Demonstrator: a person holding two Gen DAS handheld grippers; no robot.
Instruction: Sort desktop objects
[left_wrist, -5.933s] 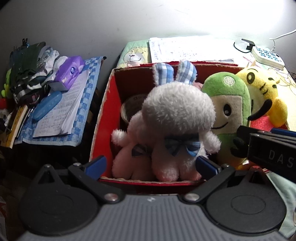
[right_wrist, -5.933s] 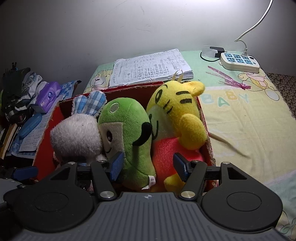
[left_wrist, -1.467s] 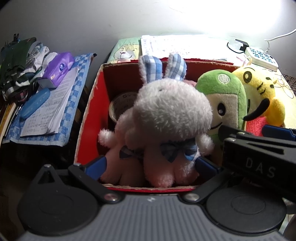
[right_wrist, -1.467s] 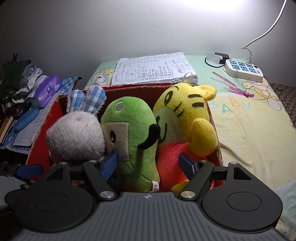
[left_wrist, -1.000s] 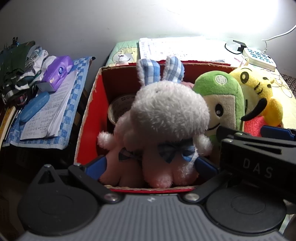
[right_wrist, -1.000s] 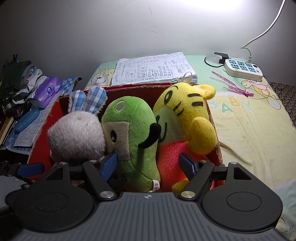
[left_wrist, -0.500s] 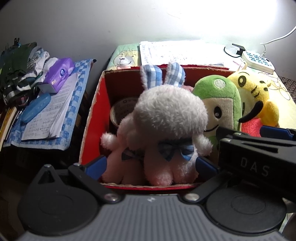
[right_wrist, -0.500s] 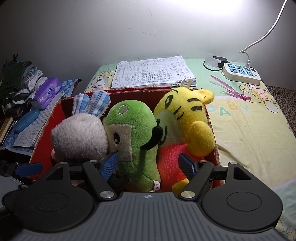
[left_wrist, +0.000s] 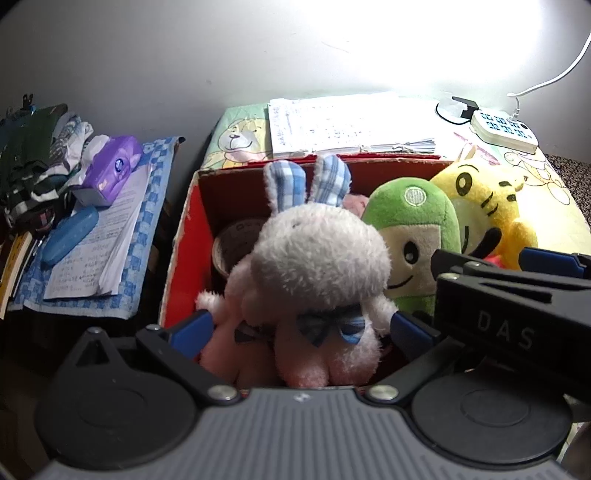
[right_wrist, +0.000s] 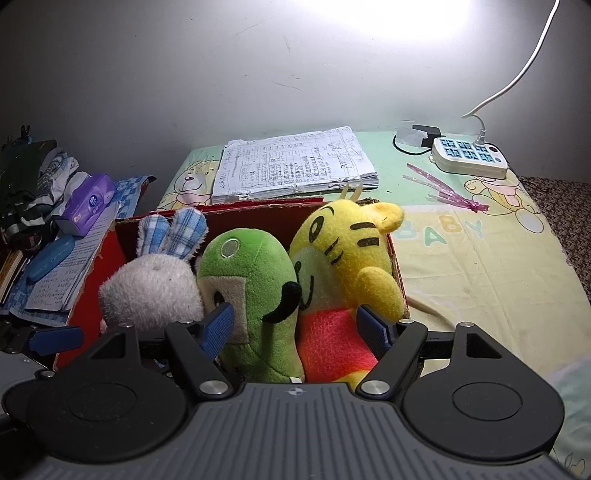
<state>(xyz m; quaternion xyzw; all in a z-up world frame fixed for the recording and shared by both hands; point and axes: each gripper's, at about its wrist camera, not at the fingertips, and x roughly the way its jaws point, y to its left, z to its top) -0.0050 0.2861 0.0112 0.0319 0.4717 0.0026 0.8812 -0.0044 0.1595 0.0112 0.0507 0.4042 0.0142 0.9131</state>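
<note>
A red cardboard box holds three plush toys side by side. On the left sits a white rabbit with blue checked ears, in the middle a green plush, on the right a yellow tiger. A roll of tape lies behind the rabbit. My left gripper stands open at the box's near edge, its fingers flanking the rabbit's lower body. My right gripper is open in front of the green plush and the tiger.
A stack of written papers lies behind the box on a cartoon-print cloth. A white power strip and pink plastic strips lie at the back right. At left are a purple tissue pack, a blue case, papers and clothes.
Both cameras have drawn back and risen slightly, so the box and toys look a little farther off. The toys have not moved, and both grippers stay open.
</note>
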